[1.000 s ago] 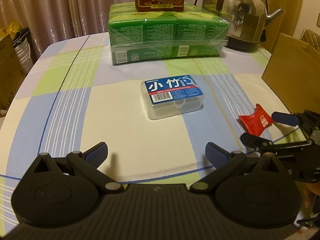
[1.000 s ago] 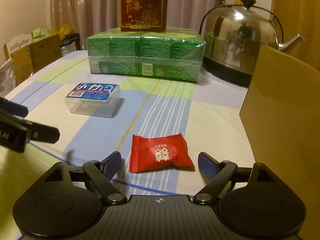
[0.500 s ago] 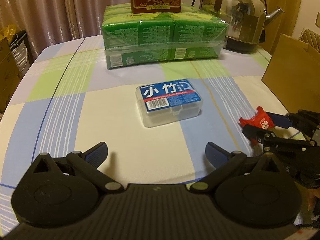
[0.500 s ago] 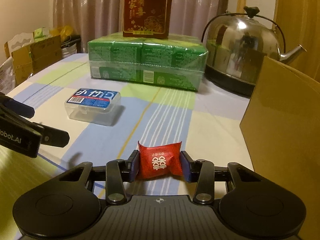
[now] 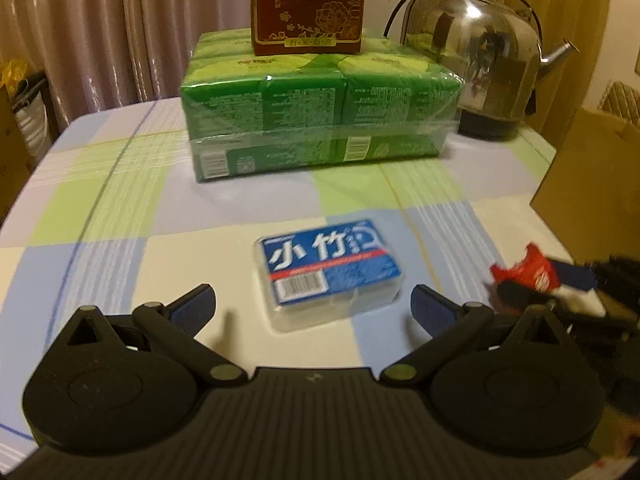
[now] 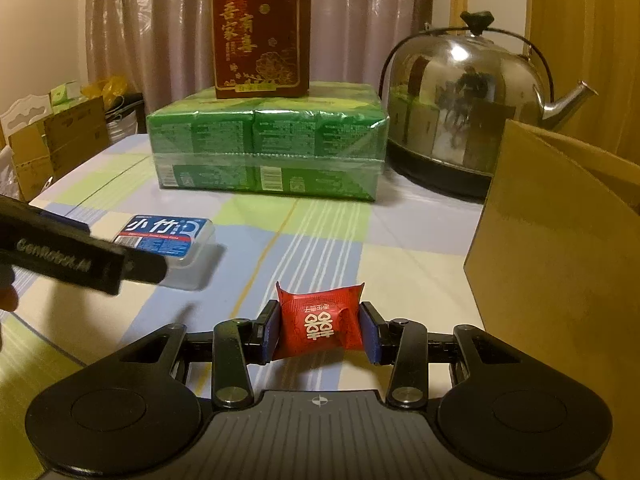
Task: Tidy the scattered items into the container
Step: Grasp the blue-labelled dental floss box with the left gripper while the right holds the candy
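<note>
Red candy packet (image 6: 320,322) sits pinched in right gripper (image 6: 320,330); left gripper (image 5: 312,308) gapes wide, partly hiding floss box (image 5: 328,270).

Two tools: the left tool (image 5: 312,308) and the right tool (image 6: 319,330). One red candy (image 6: 318,322). One clear floss box (image 5: 330,274). One green tissue pack (image 6: 266,150). One dark red box (image 6: 260,32). One steel kettle (image 6: 468,112). One cardboard box (image 6: 560,248).

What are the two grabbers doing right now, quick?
Left gripper: open, holding nothing, the clear plastic box just ahead of it.
Right gripper: closed on the red candy packet.
</note>
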Demonstrator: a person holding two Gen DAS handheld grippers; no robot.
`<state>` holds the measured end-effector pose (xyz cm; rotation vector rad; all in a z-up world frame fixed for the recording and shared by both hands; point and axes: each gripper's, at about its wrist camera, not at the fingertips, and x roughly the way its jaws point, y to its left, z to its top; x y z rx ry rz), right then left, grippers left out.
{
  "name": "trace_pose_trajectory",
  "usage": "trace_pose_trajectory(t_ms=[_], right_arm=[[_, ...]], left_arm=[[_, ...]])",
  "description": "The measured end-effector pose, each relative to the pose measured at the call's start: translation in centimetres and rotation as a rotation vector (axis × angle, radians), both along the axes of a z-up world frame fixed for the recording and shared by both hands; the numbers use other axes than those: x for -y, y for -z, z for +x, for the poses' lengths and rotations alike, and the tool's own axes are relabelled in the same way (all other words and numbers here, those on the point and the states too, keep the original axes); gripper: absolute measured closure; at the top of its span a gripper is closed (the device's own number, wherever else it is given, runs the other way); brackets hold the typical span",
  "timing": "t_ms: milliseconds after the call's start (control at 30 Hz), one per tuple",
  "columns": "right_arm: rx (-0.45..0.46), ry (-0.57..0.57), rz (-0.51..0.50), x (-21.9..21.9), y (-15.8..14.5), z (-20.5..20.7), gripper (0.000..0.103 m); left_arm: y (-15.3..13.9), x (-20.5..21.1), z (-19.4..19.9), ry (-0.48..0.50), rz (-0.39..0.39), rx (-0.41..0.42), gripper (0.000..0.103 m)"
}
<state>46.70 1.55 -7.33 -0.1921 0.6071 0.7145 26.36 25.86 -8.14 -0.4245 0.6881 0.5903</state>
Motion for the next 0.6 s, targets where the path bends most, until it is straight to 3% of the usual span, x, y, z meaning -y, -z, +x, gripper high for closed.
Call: trace_pose_trajectory(t_ms=[333, 433, 600], right_arm=[[-0.029, 0.005, 0.001, -0.2, 0.3, 0.3, 0.064], [-0.033, 0.008, 0.003, -0.1, 0.3, 0.2, 0.064], [-0.042, 0.012, 0.002, 0.4, 0.2, -0.1, 0.064]], left_arm=[[0.4, -0.2, 3.7, -0.027, 0.026, -0.067, 0.002], [0.8, -0.5, 4.0, -0.034, 0.015, -0.090, 0.013], [0.9, 0.1, 3.0, -0.032, 0.013, -0.099, 0.015]])
